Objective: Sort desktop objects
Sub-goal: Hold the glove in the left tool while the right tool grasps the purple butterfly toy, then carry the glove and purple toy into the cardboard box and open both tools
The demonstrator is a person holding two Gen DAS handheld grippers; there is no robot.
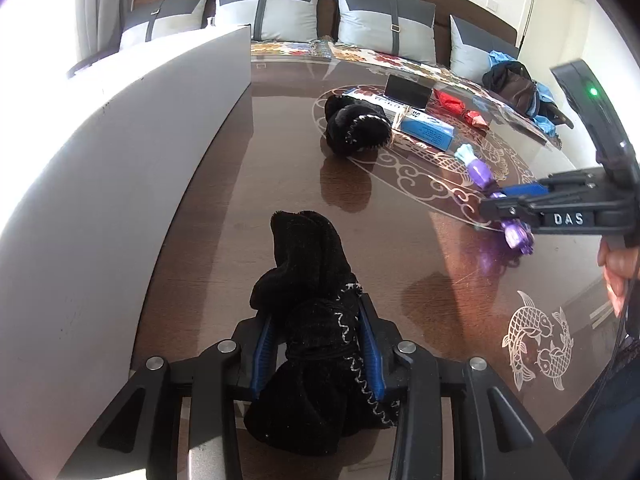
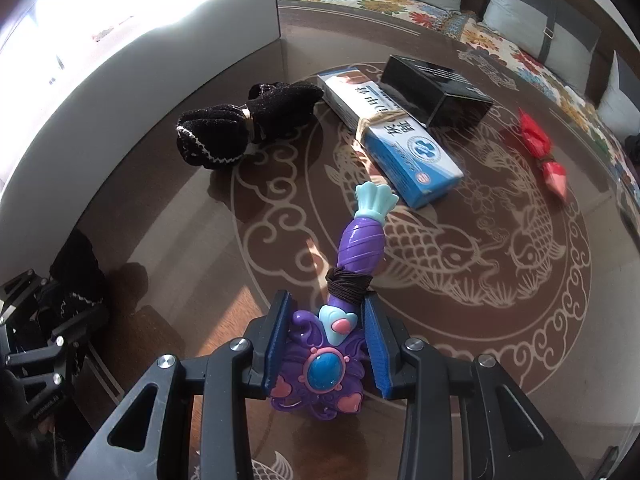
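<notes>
1. Purple plastic is lying between the blue pads of the right tool [image 2: 326,354]: a toy wand [image 2: 352,264] with a jewelled head, a dark cord wound round its neck and a pale blue fan-shaped end.
2. Its long axis is running straight away from the right tool, head nearest, fan end pointing far toward the blue medicine box [image 2: 404,148] in the middle of the tabletop [image 2: 520,320].
3. The right tool's pads are flanking the head on both sides; in the right wrist view they are sitting at its edges, so the reading is that the tool is clenching the wand's head, though a thin gap on the left pad cannot be ruled out.
4. The left tool [image 1: 316,354] is clenching a black knitted glove [image 1: 316,344], which is draping forward over the tabletop on the near left, just beside the white box wall [image 1: 132,184].
5. A second black glove [image 2: 240,124] is resting farther off, near that same wall and left of the medicine box.
6. The right hand is by far the nearer to the wand; the left is well apart from it and already occupied.
7. Since the grip is on the head alone, the long handle would likely be swinging downward on lifting, so a level carry looks wise.
</notes>
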